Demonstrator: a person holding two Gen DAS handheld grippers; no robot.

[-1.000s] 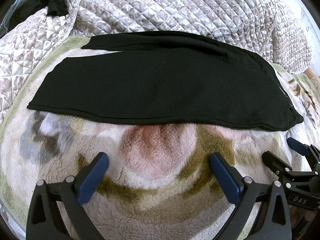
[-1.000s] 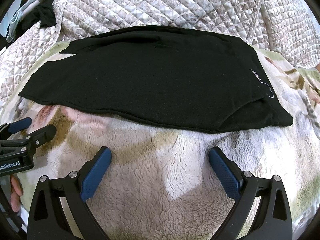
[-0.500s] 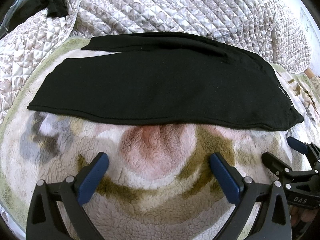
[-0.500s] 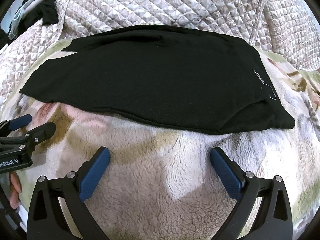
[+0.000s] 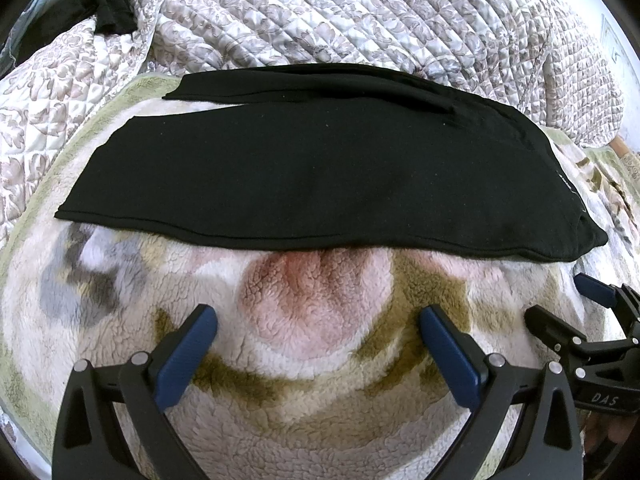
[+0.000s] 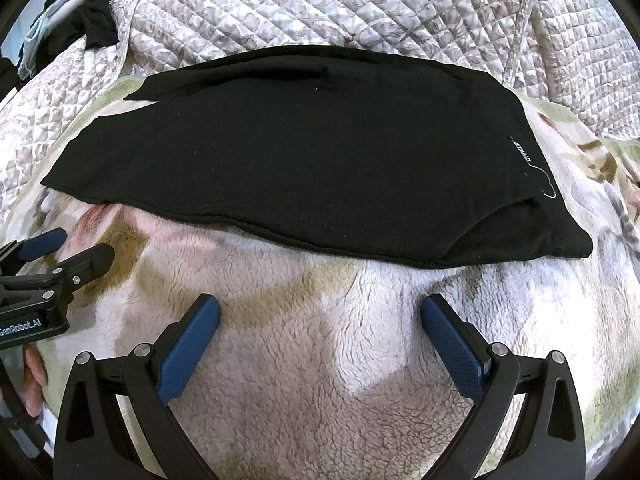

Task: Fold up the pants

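Black pants (image 5: 320,176) lie flat on a fluffy patterned blanket (image 5: 316,360), folded lengthwise, legs to the left and waistband with a small white label to the right; they also show in the right wrist view (image 6: 304,160). My left gripper (image 5: 318,320) is open and empty, hovering over the blanket just short of the pants' near edge. My right gripper (image 6: 320,312) is open and empty, also short of the near edge, toward the waist end. Each gripper shows at the side of the other's view: the right one (image 5: 560,300), the left one (image 6: 76,248).
A quilted floral bedspread (image 5: 360,12) is bunched up behind the pants. Dark clothing (image 5: 108,8) lies at the far left corner. The fluffy blanket (image 6: 360,360) covers the near area.
Both grippers have drifted very slightly; the pants have not moved and both grippers stay open.
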